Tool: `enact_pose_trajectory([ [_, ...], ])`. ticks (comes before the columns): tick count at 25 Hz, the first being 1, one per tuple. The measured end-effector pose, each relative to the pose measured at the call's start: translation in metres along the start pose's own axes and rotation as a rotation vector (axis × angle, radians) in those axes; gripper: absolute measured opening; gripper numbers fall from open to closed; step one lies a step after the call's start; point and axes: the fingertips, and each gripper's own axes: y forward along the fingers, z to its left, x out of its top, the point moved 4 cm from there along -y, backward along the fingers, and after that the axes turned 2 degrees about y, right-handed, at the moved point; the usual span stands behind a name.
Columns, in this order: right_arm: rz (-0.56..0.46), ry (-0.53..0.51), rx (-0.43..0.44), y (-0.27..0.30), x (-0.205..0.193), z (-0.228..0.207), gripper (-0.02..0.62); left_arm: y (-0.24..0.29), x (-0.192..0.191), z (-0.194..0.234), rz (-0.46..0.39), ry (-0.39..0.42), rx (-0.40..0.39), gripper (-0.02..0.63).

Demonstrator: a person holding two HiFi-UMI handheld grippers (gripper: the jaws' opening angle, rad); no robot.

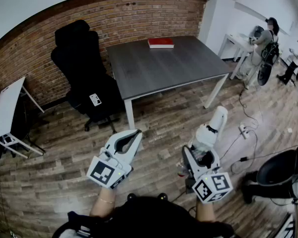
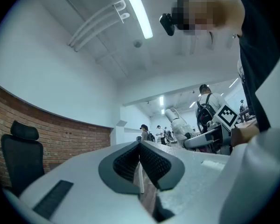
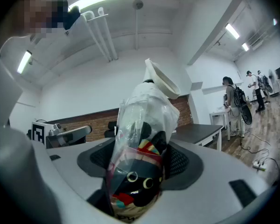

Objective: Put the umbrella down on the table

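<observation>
The folded umbrella [image 3: 141,139] is wrapped in clear plastic, with a dark printed canopy and a white handle end. My right gripper [image 3: 144,160] is shut on it, its pads pressing both sides. In the head view the umbrella [image 1: 213,125] sticks out forward from the right gripper [image 1: 201,150], above the wooden floor and short of the grey table [image 1: 164,71]. My left gripper [image 1: 134,137] is beside it on the left, also short of the table. Its jaws meet with nothing between them [image 2: 140,146]. The left gripper view also catches the umbrella [image 2: 177,122] from the side.
A red book [image 1: 161,43] lies at the table's far edge. A black office chair [image 1: 84,73] stands left of the table by the brick wall. A white side table [image 1: 7,110] is at far left. Cables and a power strip [image 1: 243,129] lie on the floor at right, with people beyond.
</observation>
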Motion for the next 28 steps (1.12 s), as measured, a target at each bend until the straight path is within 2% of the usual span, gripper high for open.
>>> enact_pose_trajectory([
  [16, 0.011, 0.021, -0.015, -0.004, 0.002, -0.029, 0.297, 0.016, -0.008, -0.012, 0.054, 0.012, 0.005, 0.003],
  [20, 0.021, 0.032, -0.027, -0.012, 0.001, -0.047, 0.296, 0.029, -0.003, -0.025, 0.034, 0.037, -0.004, 0.003],
  [28, 0.023, 0.039, -0.037, -0.041, -0.001, -0.089, 0.297, 0.057, -0.015, -0.064, 0.064, 0.042, -0.015, 0.003],
])
